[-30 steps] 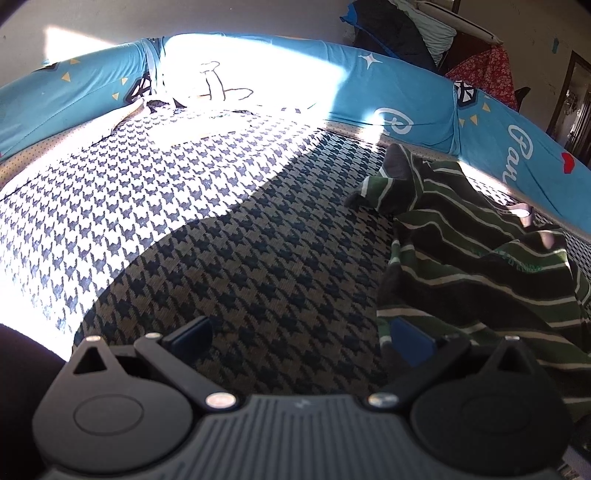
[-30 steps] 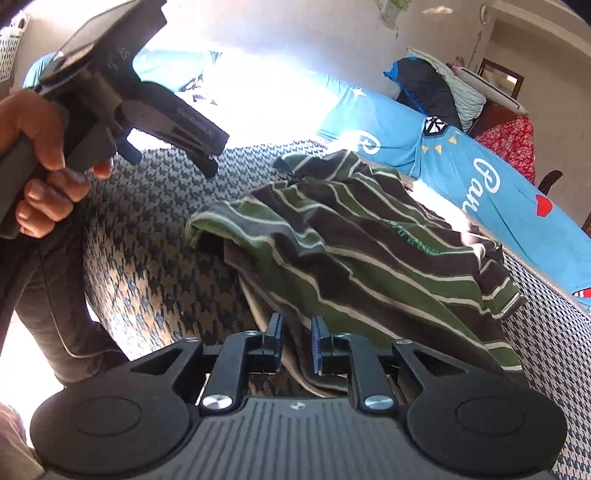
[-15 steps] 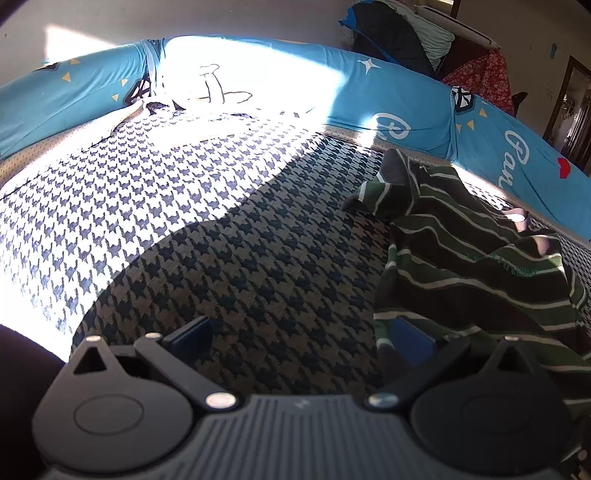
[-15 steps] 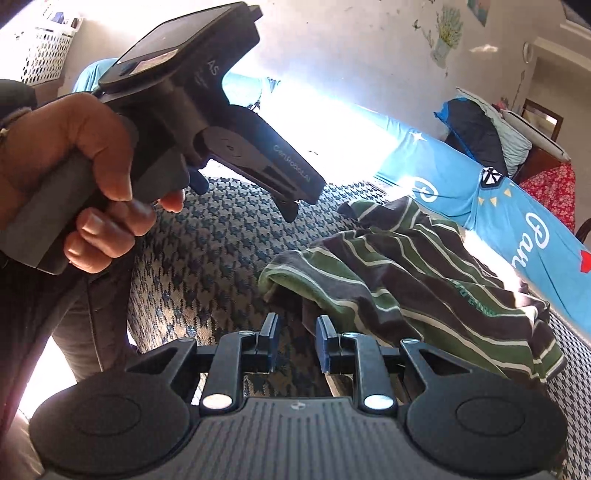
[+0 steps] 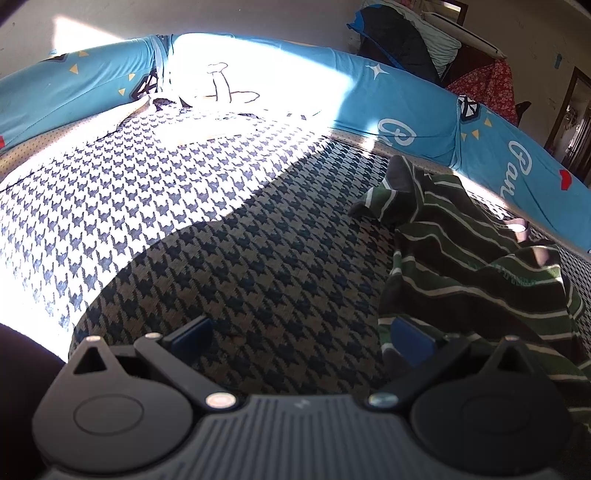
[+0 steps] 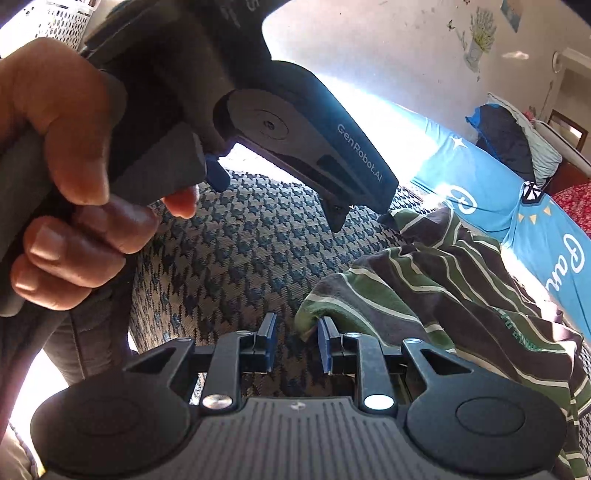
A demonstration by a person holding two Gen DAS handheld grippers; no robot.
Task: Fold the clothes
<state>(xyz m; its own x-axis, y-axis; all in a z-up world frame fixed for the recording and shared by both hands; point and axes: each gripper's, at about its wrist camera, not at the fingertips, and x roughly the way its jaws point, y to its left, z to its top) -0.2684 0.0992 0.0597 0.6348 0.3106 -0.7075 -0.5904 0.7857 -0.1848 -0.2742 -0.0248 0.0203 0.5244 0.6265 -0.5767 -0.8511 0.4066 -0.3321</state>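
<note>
A dark green striped shirt (image 5: 472,266) lies crumpled on the houndstooth bed cover (image 5: 221,236), at the right of the left wrist view. My left gripper (image 5: 301,334) is open wide and empty; its right finger (image 5: 410,338) sits at the shirt's near edge. In the right wrist view the shirt (image 6: 443,291) lies right of centre. My right gripper (image 6: 297,345) is partly open, and a corner of the shirt hangs just beyond the gap. The left gripper (image 6: 354,218), held in a hand (image 6: 62,155), fills the upper left of that view.
A blue printed bumper cushion (image 5: 406,110) runs along the far side of the bed. A pile of clothes (image 5: 402,48) is stacked beyond it, with a red patterned cloth (image 5: 487,88) beside. Bright sunlight falls on the left of the cover. A white basket (image 6: 62,22) stands at the top left.
My right gripper has opened and let go of the shirt's edge, and the shirt corner has dropped. The right gripper has moved toward the left one, which now looms large.
</note>
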